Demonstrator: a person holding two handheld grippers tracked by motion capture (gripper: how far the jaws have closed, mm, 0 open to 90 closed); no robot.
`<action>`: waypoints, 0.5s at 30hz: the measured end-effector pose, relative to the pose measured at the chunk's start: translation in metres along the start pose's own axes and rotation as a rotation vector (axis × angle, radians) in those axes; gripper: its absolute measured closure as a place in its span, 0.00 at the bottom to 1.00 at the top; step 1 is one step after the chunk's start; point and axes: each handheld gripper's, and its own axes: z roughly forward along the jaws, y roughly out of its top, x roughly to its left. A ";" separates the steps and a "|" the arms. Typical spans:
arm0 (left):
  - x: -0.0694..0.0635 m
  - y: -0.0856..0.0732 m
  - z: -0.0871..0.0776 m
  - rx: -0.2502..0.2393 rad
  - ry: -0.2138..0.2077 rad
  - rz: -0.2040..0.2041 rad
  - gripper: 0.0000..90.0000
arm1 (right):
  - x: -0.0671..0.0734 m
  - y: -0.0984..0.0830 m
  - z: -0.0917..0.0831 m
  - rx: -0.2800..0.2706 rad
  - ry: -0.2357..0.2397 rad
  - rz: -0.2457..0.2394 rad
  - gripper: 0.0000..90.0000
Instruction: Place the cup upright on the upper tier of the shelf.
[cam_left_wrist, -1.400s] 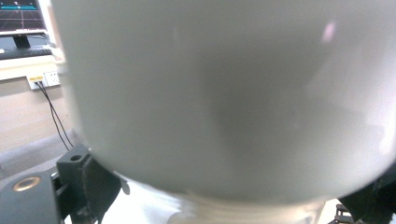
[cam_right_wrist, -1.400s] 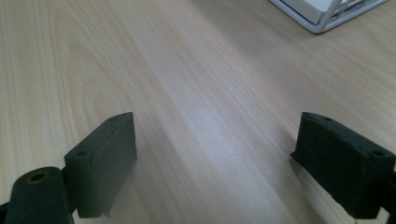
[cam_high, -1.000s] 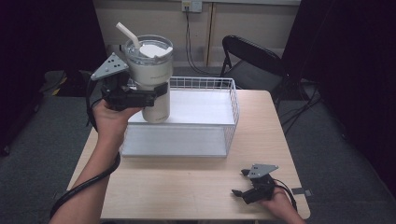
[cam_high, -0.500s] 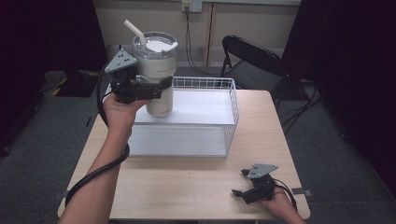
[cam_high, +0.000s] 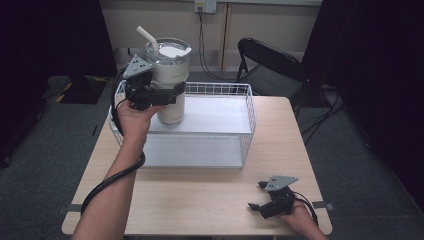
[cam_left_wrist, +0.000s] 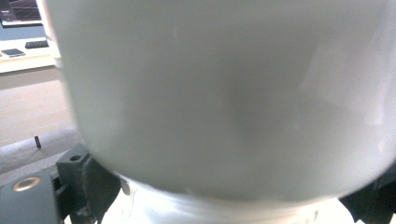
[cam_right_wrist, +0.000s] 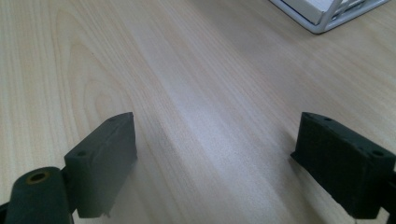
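We record a large white tumbler (cam_high: 170, 80) with a lid and a bent white straw (cam_high: 148, 36), sitting in the upper left of the high view, upright, held above the left end of a white wire basket (cam_high: 247, 107). Its base appears to hang over the basket's pale floor; we cannot tell whether it touches. The left gripper (cam_high: 170, 95) clamps the tumbler's body, one jaw on each side, with the person's left hand (cam_high: 131, 115) below and behind it. In the left gripper view the tumbler's (cam_left_wrist: 224, 93) white wall sits right against the camera, blurred, with the black jaws just visible at the lower corners.

The basket sits on the far half of a light wooden table (cam_high: 200, 200), across the centre of the frame. The right gripper (cam_high: 256, 196) rests on the table at the lower right, in the right hand (cam_high: 300, 220), well apart from the basket. In the right gripper view its jaws stand spread wide over bare wood (cam_right_wrist: 196, 93), nothing between them, and a basket corner (cam_right_wrist: 327, 16) shows at upper right.

A black folding chair (cam_high: 272, 62) stands beyond the table, upper centre-right.
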 end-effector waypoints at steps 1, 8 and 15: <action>0.000 -0.001 0.001 0.003 0.003 0.006 0.10 | 0.000 0.000 0.000 0.000 0.000 0.000 0.14; 0.001 -0.006 0.006 0.008 0.013 0.007 0.10 | 0.000 0.000 0.000 0.000 0.001 0.000 0.14; 0.004 -0.011 0.006 -0.002 0.018 -0.012 0.10 | 0.000 0.000 0.000 0.000 0.001 0.000 0.14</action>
